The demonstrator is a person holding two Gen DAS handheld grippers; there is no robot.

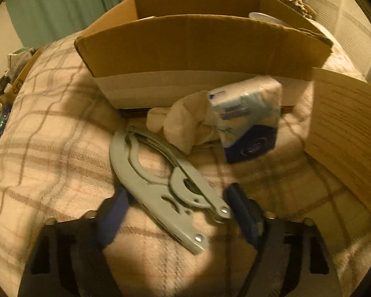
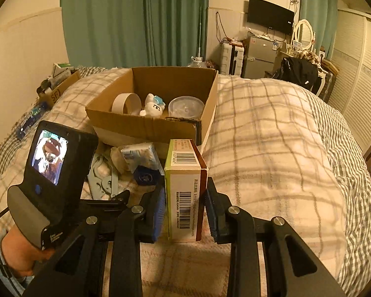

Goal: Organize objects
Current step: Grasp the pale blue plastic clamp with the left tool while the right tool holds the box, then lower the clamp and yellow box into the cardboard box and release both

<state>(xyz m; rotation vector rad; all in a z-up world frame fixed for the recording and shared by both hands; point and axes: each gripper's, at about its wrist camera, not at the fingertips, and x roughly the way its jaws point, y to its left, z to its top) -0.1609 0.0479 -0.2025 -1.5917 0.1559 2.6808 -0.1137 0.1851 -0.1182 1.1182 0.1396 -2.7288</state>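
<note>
A grey metal clip hanger point(image 1: 160, 178) lies on the plaid blanket between the open blue pads of my left gripper point(image 1: 178, 212), which touch nothing. Beyond it lie a beige cloth point(image 1: 183, 123) and a tissue pack point(image 1: 247, 113), in front of an open cardboard box point(image 1: 202, 49). In the right wrist view my right gripper point(image 2: 185, 210) is shut on an upright green and white carton point(image 2: 185, 185) standing on the bed. The cardboard box point(image 2: 146, 126) holds a tape roll point(image 2: 126, 102), a white toy point(image 2: 153, 106) and a clear lidded tub point(image 2: 185, 106).
The left gripper's body with its screen point(image 2: 49, 158) stands left of the carton. The tissue pack point(image 2: 141, 158) and hanger point(image 2: 104, 178) lie between them. A smaller box of items point(image 2: 57, 84) and a blue bottle point(image 2: 29, 121) sit at the bed's left edge. A folded quilt point(image 2: 272, 148) rises at right.
</note>
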